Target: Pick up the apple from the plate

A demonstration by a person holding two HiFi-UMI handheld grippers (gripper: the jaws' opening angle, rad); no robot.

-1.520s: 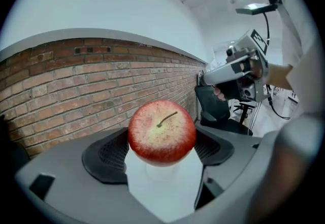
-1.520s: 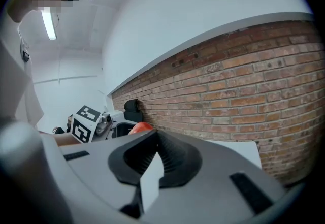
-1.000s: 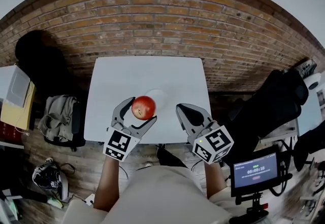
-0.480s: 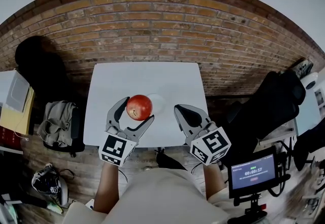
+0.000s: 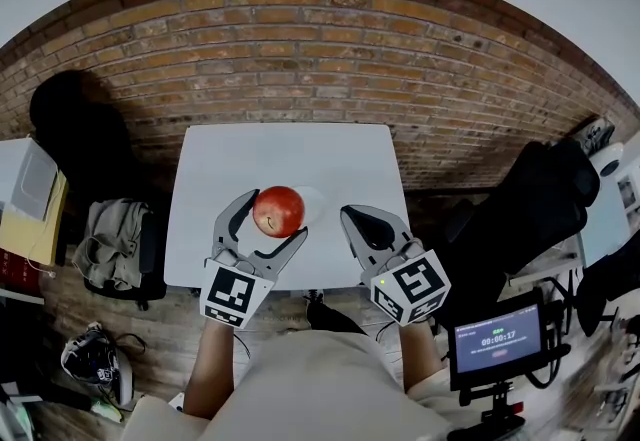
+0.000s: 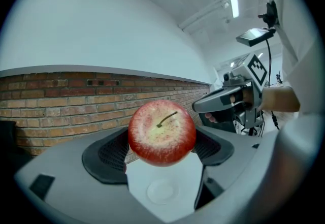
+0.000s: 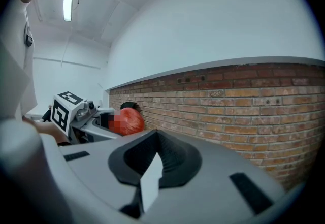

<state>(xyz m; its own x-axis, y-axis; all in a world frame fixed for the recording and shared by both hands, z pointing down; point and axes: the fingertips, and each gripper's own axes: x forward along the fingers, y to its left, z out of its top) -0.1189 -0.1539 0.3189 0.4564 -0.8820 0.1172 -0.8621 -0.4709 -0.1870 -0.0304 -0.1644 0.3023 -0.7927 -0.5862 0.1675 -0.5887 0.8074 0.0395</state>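
— Where is the apple?
— The apple (image 6: 162,132) is between the jaws of the left gripper (image 5: 275,219). It is red, and its stem points toward that gripper's camera. The jaws press on its two sides, so this gripper is holding it.
— Does it touch the plate?
— No. In the left gripper view the plate (image 6: 163,191) lies lower, on the white bench (image 5: 290,144), and the apple is in the air above it. In the head view the plate shows just to the right of the apple.
— And the other gripper?
— The right gripper (image 5: 352,217) is over the front right part of the bench, beside the plate and apart from the apple. Its jaws meet at the tips and nothing is between them.
— What is behind?
— A brick wall (image 5: 320,49), beyond the far edge of the bench.
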